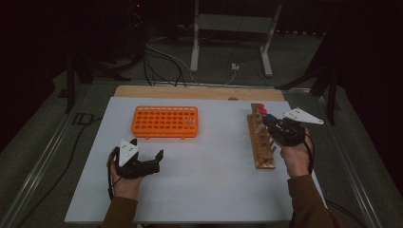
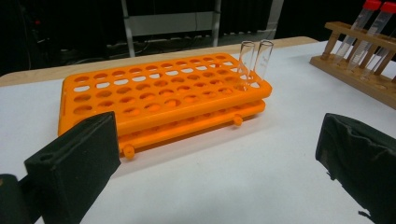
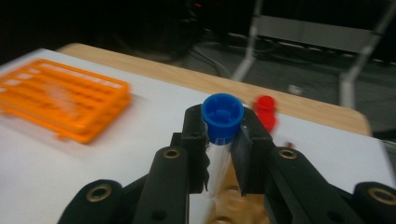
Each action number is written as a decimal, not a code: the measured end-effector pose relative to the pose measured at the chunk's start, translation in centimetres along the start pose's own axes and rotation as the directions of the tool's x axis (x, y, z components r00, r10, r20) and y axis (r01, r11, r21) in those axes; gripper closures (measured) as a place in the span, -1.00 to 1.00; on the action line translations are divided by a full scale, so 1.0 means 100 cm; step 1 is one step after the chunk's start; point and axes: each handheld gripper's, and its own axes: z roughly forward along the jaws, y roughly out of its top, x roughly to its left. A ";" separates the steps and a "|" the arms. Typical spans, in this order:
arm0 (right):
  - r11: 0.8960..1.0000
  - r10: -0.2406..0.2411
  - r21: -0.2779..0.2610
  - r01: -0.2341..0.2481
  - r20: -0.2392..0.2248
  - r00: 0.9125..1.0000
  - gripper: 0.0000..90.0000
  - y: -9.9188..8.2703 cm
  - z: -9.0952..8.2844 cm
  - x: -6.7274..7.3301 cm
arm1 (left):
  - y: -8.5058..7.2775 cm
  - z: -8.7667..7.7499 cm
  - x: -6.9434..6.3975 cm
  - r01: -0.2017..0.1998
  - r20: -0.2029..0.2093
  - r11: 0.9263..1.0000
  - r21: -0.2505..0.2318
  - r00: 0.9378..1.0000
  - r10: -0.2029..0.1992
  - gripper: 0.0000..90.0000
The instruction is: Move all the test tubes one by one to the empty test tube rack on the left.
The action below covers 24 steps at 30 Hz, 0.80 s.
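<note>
R gripper is clamped on the blue-capped tube, just above the wooden rack at the table's right; L gripper sits released, jaws wide, nr the orange rack. I'd lift straight up till the tube btm clears its hole, no tilt. Then carry it level across to the orange rack w/o brushing the red-capped tubes.
</note>
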 end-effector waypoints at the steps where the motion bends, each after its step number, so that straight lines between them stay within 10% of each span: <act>1: 1.000 -0.006 -0.002 0.006 -0.015 1.000 0.71 0.001 -0.001 0.003 | 0.001 0.000 -0.001 -0.001 0.000 1.000 -0.001 1.000 0.001 -0.99; 12: 0.997 -0.059 0.030 0.065 -0.175 0.983 0.70 -0.006 0.003 0.043 | 0.020 0.005 -0.027 -0.064 0.055 0.998 -0.024 0.996 0.065 -0.99; 24: 0.994 -0.091 0.035 0.107 -0.309 0.947 0.70 -0.004 0.014 0.088 | 0.038 0.031 -0.072 -0.102 0.176 0.995 -0.001 0.979 0.100 -0.99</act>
